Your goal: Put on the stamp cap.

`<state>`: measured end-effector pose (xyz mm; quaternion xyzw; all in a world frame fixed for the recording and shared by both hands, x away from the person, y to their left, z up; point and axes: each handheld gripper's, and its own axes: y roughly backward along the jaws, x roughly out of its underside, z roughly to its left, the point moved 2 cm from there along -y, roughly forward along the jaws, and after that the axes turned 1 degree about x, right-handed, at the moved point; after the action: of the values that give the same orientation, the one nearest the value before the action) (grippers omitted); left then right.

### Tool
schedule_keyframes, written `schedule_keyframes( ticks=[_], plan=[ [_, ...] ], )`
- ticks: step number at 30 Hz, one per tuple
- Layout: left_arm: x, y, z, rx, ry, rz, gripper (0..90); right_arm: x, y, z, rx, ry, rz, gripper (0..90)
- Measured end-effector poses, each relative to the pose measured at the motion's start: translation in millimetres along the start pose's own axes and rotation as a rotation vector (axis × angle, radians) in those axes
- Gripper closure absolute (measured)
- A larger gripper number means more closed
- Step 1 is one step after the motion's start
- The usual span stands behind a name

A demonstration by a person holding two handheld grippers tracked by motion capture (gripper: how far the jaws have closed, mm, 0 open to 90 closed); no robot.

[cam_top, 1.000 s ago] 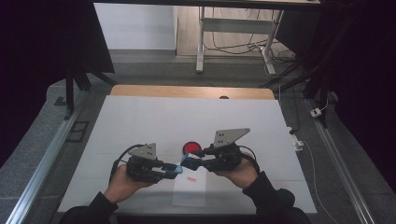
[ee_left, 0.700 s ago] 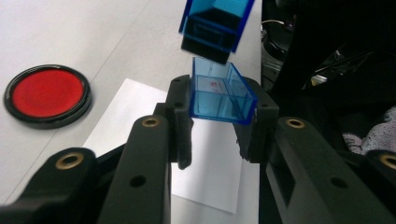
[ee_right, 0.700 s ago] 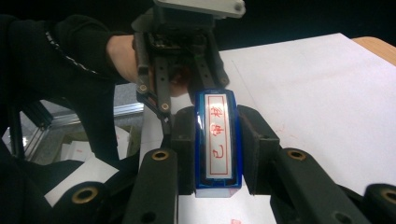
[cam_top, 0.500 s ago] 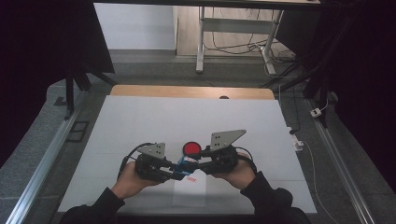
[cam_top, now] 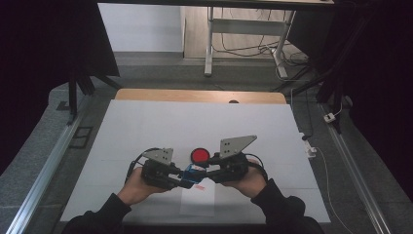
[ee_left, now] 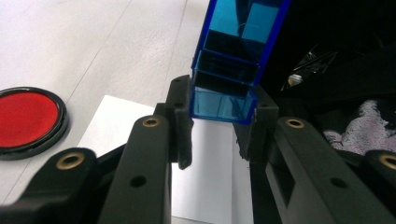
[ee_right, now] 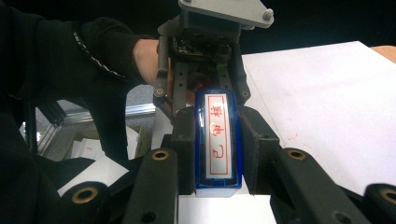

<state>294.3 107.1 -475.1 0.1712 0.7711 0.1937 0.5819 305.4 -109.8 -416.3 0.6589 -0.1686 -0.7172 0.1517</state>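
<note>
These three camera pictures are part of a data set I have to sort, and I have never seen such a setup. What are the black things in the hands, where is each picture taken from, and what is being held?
No machine works here: a person at a white table holds a black two-jawed tool in each hand. The high view looks down from above; the left tool and right tool meet over a white sheet of paper. The other two pictures come from cameras riding on the tools, looking along their jaws. Both tools grip the same small blue stamp, one at each end; it carries a white face with red characters. A round red ink pad lies on the table just beyond.
</note>
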Motion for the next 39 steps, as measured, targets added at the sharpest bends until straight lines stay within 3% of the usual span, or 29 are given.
schedule_keyframes(
  ticks=[5,11,17,23,28,39],
  plan=[
    [-0.7,0.4,-0.8,0.037,-0.019,-0.018,68.7,0.1,-0.4,0.6,-0.024,0.007,-0.005,70.1],
    [-0.7,2.0,-1.1,0.032,-0.03,-0.032,68.8,0.2,-1.1,1.5,-0.029,0.009,-0.008,70.1],
    [-1.9,5.2,-2.1,0.041,-0.045,-0.059,68.9,0.8,0.0,0.1,-0.046,-0.017,-0.053,70.2],
    [-1.1,3.9,-1.3,0.038,-0.031,-0.059,68.3,0.9,-0.5,0.3,-0.035,-0.009,-0.042,70.1],
    [-1.0,5.6,-1.0,-0.021,-0.021,-0.053,62.7,0.2,-0.2,0.1,-0.005,-0.001,-0.032,70.1],
    [2.6,9.4,-2.7,-0.092,0.011,-0.032,50.6,0.3,2.7,-0.6,0.022,-0.008,-0.029,70.0]
  ],
)
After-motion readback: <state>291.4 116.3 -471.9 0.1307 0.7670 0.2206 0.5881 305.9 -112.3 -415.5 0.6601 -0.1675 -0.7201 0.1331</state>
